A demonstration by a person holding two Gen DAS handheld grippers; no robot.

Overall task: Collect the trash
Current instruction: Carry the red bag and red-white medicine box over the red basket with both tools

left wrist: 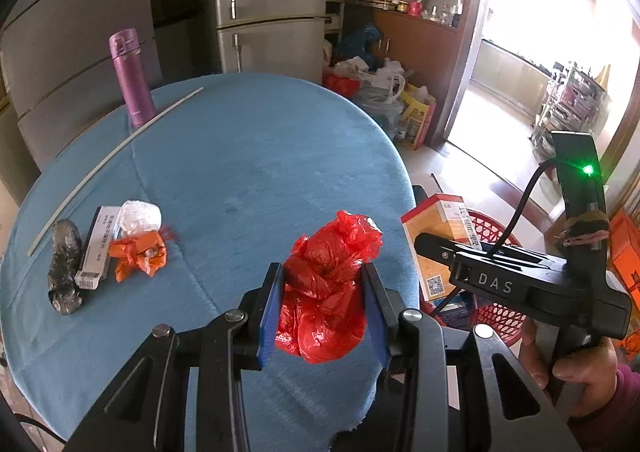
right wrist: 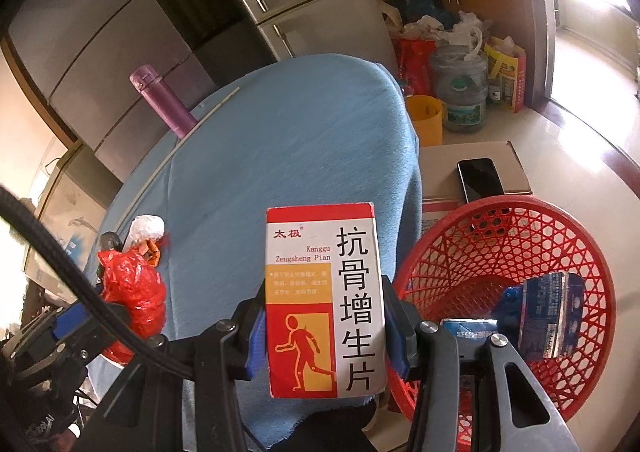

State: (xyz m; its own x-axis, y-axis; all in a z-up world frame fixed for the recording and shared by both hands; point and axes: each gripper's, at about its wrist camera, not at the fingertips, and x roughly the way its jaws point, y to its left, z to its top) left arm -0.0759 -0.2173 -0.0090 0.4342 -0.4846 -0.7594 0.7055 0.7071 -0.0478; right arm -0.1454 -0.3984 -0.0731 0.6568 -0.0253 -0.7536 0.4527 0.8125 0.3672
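Left claw [left wrist: 322, 292] gripped red bag [left wrist: 326, 292]; right claw [right wrist: 322, 326] held medicine box [right wrist: 324, 300]; transfer step, next release both over basket [right wrist: 516, 248].

You've got a crumpled red plastic bag [left wrist: 326, 284] pinched up off the blue cloth, and a red-and-white medicine box [right wrist: 324, 300] held upright beside the red mesh basket [right wrist: 480, 236]. Inside that basket lie blue cartons [right wrist: 548, 316]. Back on the cloth: a white wad [left wrist: 140, 215], an orange wrapper [left wrist: 140, 254], a slim white box [left wrist: 98, 248], a dark crumpled lump [left wrist: 64, 266].
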